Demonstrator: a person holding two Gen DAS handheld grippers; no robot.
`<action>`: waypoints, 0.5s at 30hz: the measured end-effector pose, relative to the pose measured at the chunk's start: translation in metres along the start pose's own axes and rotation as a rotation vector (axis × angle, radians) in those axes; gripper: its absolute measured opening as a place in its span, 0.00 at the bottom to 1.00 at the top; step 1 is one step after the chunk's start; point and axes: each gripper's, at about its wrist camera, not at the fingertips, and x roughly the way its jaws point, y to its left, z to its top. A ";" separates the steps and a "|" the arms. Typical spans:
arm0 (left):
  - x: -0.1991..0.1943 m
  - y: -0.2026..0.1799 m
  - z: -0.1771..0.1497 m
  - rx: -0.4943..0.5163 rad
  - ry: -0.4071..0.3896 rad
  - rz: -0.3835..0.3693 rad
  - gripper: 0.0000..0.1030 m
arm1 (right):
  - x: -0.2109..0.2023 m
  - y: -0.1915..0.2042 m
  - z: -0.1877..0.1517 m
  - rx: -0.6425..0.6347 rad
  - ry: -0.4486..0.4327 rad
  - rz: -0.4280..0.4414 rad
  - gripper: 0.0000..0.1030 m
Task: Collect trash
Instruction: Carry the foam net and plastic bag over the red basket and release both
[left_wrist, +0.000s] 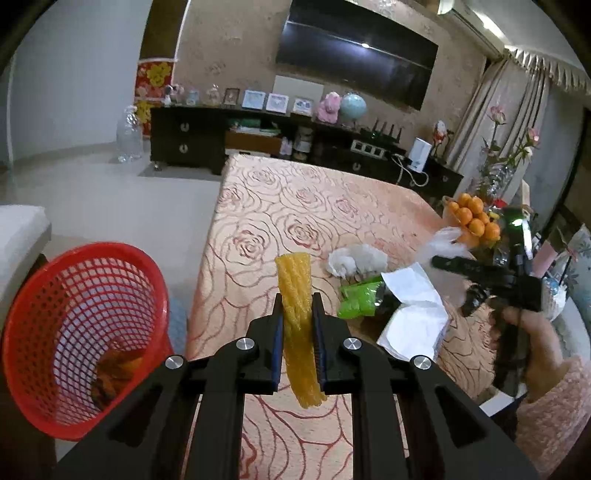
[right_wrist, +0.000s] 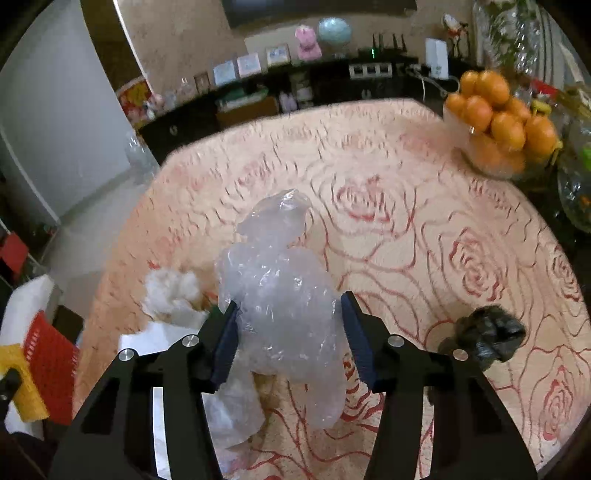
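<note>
My left gripper (left_wrist: 297, 301) is shut on a yellow foam net sleeve (left_wrist: 295, 280) and holds it above the table's left edge, to the right of the red mesh basket (left_wrist: 40, 306). My right gripper (right_wrist: 288, 308) is shut on a clear crumpled plastic bag (right_wrist: 284, 295) and holds it above the table; it also shows in the left wrist view (left_wrist: 448, 258). On the rose-patterned tablecloth (left_wrist: 280, 206) lie a crumpled white tissue (left_wrist: 354, 260), a green wrapper (left_wrist: 360, 299), white paper (left_wrist: 415, 310) and a black crumpled bag (right_wrist: 487, 336).
The basket holds some orange scraps (left_wrist: 114, 373). A bowl of oranges (right_wrist: 498, 122) and glass vases stand at the table's far right. A dark sideboard (left_wrist: 192, 140) with frames lines the back wall. A white seat (left_wrist: 18, 236) is left of the basket.
</note>
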 end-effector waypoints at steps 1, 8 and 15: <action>-0.002 0.000 0.001 0.001 -0.008 0.004 0.13 | -0.006 0.003 0.001 -0.003 -0.017 0.014 0.50; -0.023 0.001 0.010 0.019 -0.081 0.065 0.13 | -0.046 0.033 0.006 -0.079 -0.115 0.110 0.50; -0.046 0.013 0.021 0.012 -0.150 0.150 0.13 | -0.070 0.075 0.009 -0.154 -0.161 0.221 0.50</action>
